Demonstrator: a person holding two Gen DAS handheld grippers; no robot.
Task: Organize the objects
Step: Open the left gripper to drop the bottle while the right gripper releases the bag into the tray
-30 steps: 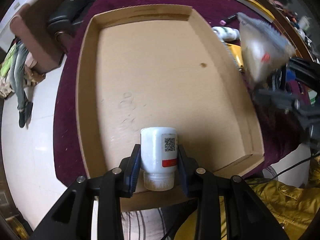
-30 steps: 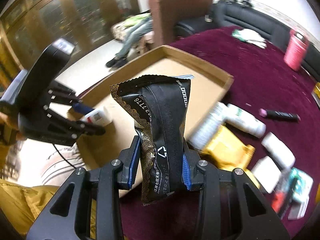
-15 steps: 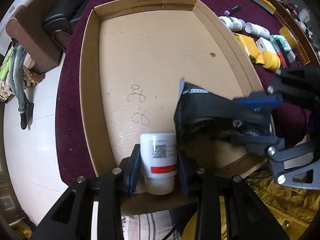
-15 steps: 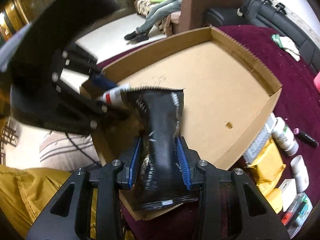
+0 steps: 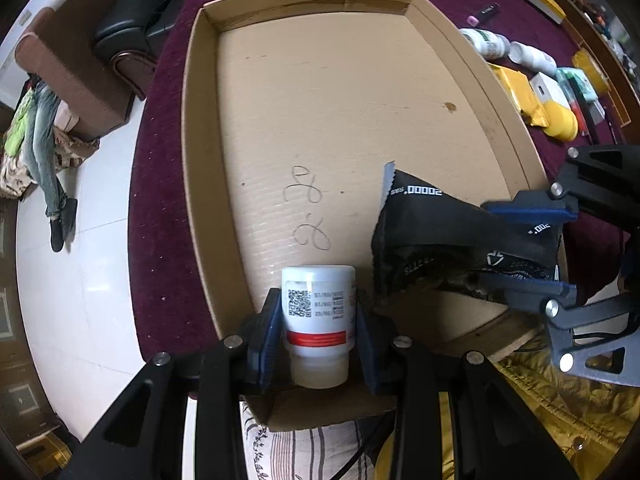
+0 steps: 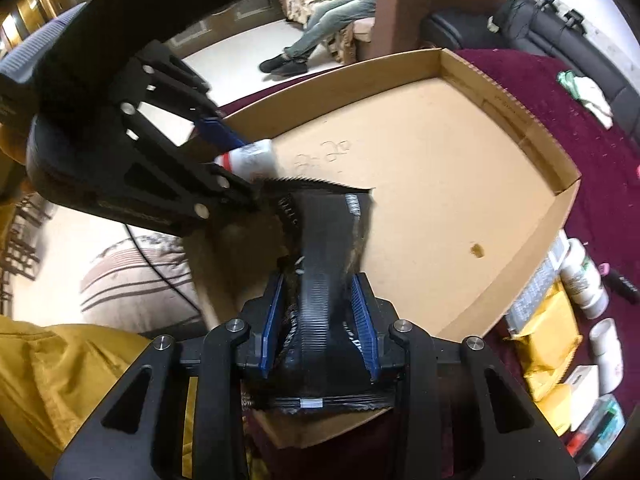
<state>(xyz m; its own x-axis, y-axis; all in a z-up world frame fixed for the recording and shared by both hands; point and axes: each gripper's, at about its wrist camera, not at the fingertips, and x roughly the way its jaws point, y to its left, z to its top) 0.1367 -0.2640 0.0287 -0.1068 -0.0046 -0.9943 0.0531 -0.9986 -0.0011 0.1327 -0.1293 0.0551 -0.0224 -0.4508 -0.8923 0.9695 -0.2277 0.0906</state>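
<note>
A shallow cardboard tray lies on the dark red table. My left gripper is shut on a white bottle with a red band, held cap toward me over the tray's near edge. My right gripper is shut on a black snack packet and holds it over the tray's near right part, just right of the bottle. The packet and right gripper show in the left wrist view; the bottle and left gripper show in the right wrist view. The tray holds nothing else.
Right of the tray lie white bottles, yellow packets, a yellow lid, small boxes and a black marker. A brown armchair and black bags stand beyond the table's far left. A yellow jacket is below.
My right gripper brought the black packet from over the table's right side to over the tray's near right part. My left gripper moved the bottle slightly forward over the near edge.
</note>
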